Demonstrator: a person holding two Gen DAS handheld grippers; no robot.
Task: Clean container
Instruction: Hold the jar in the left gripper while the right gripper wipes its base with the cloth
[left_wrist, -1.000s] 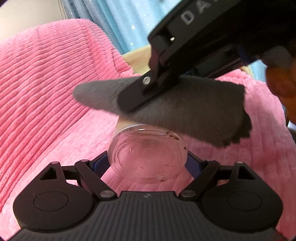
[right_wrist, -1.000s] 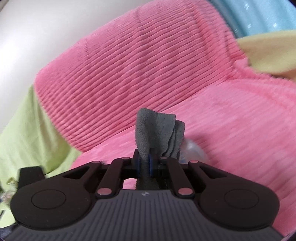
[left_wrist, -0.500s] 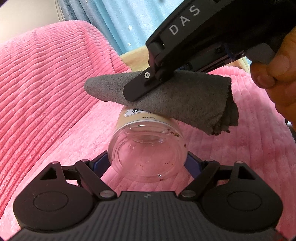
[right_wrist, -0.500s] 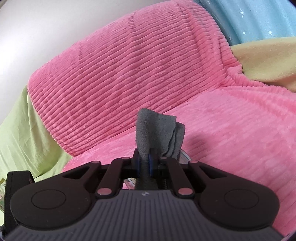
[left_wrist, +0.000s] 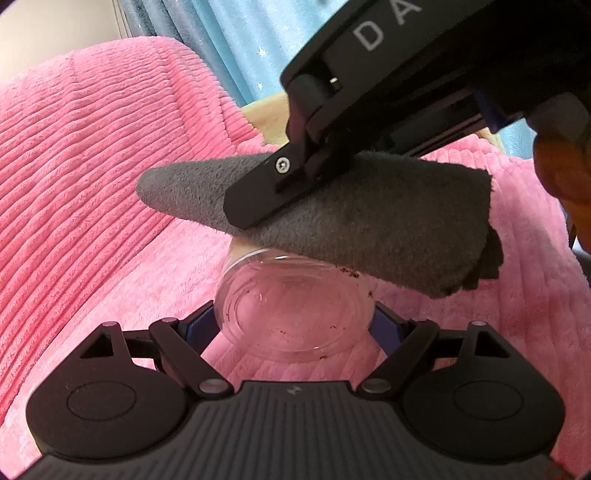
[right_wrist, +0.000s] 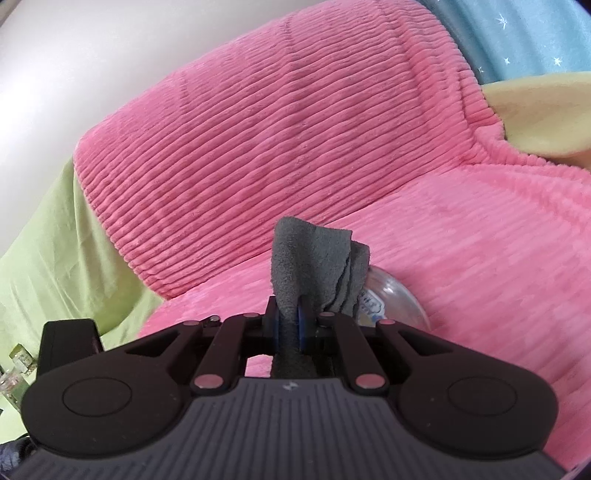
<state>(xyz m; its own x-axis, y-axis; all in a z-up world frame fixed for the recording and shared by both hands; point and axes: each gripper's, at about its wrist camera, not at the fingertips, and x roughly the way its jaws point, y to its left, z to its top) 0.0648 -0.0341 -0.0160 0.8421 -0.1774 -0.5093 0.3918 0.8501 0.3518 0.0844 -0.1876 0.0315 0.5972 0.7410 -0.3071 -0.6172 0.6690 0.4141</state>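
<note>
My left gripper (left_wrist: 295, 321) is shut on a clear plastic container (left_wrist: 295, 306), its base toward the camera, with brown specks on the inside. My right gripper (right_wrist: 289, 325) is shut on a folded grey cloth (right_wrist: 310, 258). In the left wrist view the cloth (left_wrist: 369, 221) lies against the container's upper side and hides its far end, with the right gripper's black body above it. In the right wrist view a part of the container (right_wrist: 391, 295) with a white label shows just right of the cloth.
A pink ribbed blanket (left_wrist: 92, 166) covers the sofa seat and backrest behind everything. A green sheet (right_wrist: 55, 240) lies at the left, a yellow fabric (right_wrist: 535, 110) and blue curtain (right_wrist: 517, 37) at the back. A hand (left_wrist: 565, 170) holds the right gripper.
The right gripper with the cloth has come back down onto the container, covering the label end that showed half a second ago. The left gripper holds the container still.
</note>
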